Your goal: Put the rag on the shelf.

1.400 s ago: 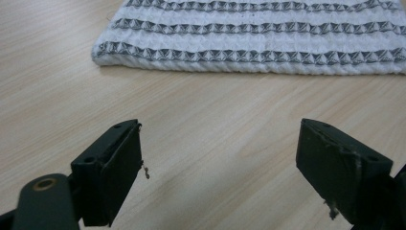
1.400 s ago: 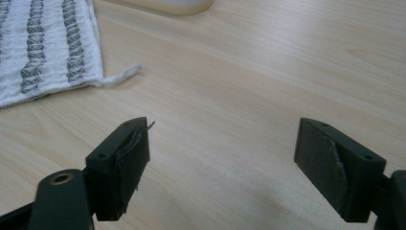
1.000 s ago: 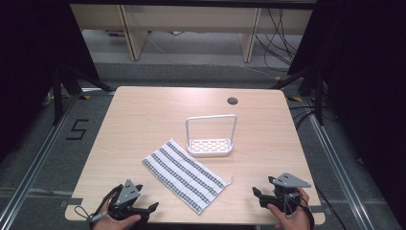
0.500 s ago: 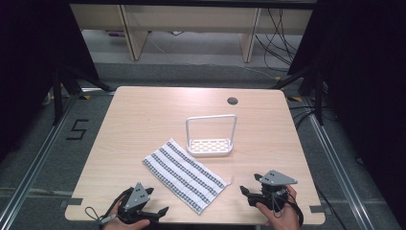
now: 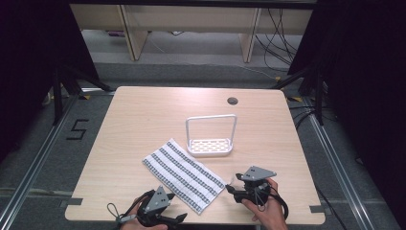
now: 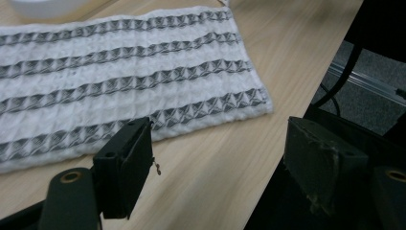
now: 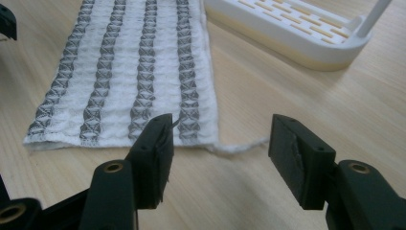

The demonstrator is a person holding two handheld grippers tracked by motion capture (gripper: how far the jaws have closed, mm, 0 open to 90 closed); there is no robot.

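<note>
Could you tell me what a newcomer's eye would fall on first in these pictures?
Probably the striped cloth, lying flat and slantwise near the front edge of the wooden table. Just behind it stands a white slotted rack with a tall hoop handle. The left gripper and right gripper, both open, flank the cloth's near end.

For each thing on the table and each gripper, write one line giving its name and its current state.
Striped towel: lying flat, unfolded, unheld.
White rack: upright, empty, apart from the towel.
Left gripper: open, jaws just closing, nothing between them.
Right gripper: open, jaws just closing, nothing between them.
</note>
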